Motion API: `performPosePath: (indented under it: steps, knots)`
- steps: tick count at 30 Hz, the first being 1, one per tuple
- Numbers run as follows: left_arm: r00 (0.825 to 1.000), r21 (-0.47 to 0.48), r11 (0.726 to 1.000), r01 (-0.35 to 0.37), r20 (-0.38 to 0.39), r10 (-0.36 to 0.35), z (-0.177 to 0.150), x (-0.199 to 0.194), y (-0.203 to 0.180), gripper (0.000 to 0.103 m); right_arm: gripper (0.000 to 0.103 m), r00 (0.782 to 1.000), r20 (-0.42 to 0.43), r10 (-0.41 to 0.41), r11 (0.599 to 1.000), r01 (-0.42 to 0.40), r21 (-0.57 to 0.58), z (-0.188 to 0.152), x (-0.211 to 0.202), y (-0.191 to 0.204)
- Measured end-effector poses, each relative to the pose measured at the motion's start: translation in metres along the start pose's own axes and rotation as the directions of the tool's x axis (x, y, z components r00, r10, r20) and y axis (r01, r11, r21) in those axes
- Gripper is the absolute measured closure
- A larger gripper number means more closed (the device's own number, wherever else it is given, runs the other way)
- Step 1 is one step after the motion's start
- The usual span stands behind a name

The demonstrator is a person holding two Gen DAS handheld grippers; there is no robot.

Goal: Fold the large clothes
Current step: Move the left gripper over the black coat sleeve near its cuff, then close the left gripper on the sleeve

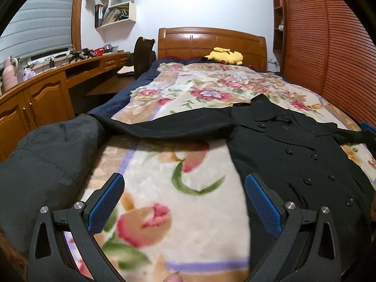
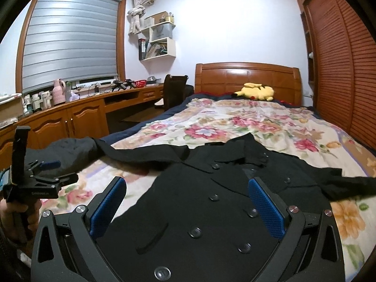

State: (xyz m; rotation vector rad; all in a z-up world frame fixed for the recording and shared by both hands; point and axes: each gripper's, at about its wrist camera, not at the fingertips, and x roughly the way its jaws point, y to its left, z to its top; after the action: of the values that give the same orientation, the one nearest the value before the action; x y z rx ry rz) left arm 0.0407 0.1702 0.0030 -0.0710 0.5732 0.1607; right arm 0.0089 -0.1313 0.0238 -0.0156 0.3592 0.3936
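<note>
Two hand-held grippers wide, empty — left hand-held gripper [image 1: 184, 202] above floral blanket [image 1: 164, 188], right hand-held gripper [image 2: 187, 205] over black double-breasted coat [image 2: 211, 211], spread flat on bed, sleeves out — ready for folding.

You are facing a bed [image 2: 246, 127] that is wearing a floral blanket [image 2: 235, 122], its wooden headboard [image 2: 246, 80] standing against a pale wall [image 2: 235, 23]. A yellow plush toy [image 2: 257, 92] is lying by the headboard. On your left, grey blinds [image 2: 70, 37] are covering the window above a long wooden table [image 2: 94, 108]. White wall shelves [image 2: 159, 42] are holding books. Louvred wardrobe doors [image 2: 340, 70] are lining the right side.
</note>
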Motion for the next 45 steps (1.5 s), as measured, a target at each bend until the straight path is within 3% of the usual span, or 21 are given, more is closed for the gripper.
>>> performPosePath:
  steps: [9, 15, 20, 28, 39, 43, 45]
  knots:
    - [0.997, -0.038, 0.999, -0.032, -0.073, 0.029, 0.022, 0.047, 0.026, 0.000, 0.000, 0.998, -0.057, 0.007, 0.997, -0.012, -0.080, -0.013, 0.037, -0.006]
    - [0.989, -0.007, 0.995, -0.100, -0.114, 0.099, 0.034, 0.077, 0.035, 0.000, 0.000, 0.992, -0.129, -0.003, 0.998, -0.006, -0.068, -0.024, 0.067, -0.021]
    - [0.987, -0.054, 0.996, -0.076, -0.144, 0.067, 0.050, 0.103, 0.051, 0.001, 0.000, 0.988, -0.157, 0.002, 0.997, -0.014, -0.077, -0.018, 0.080, -0.018]
    - [0.979, -0.095, 0.992, -0.079, -0.195, 0.059, 0.065, 0.142, 0.065, 0.032, 0.000, 0.982, -0.186, 0.000, 0.997, -0.015, -0.077, -0.012, 0.084, -0.006]
    - [0.960, -0.146, 0.974, -0.170, -0.246, 0.131, 0.064, 0.182, 0.092, 0.034, 0.000, 0.971, -0.236, 0.026, 0.998, -0.041, -0.058, -0.012, 0.101, 0.003]
    - [0.956, -0.165, 0.971, -0.175, -0.266, 0.127, 0.062, 0.193, 0.103, 0.034, 0.000, 0.970, -0.244, 0.025, 0.997, -0.041, -0.060, -0.011, 0.105, 0.006]
    - [0.956, -0.172, 0.969, -0.176, -0.266, 0.126, 0.064, 0.197, 0.107, 0.041, 0.000, 0.969, -0.244, 0.026, 0.998, -0.041, -0.057, -0.010, 0.105, 0.004]
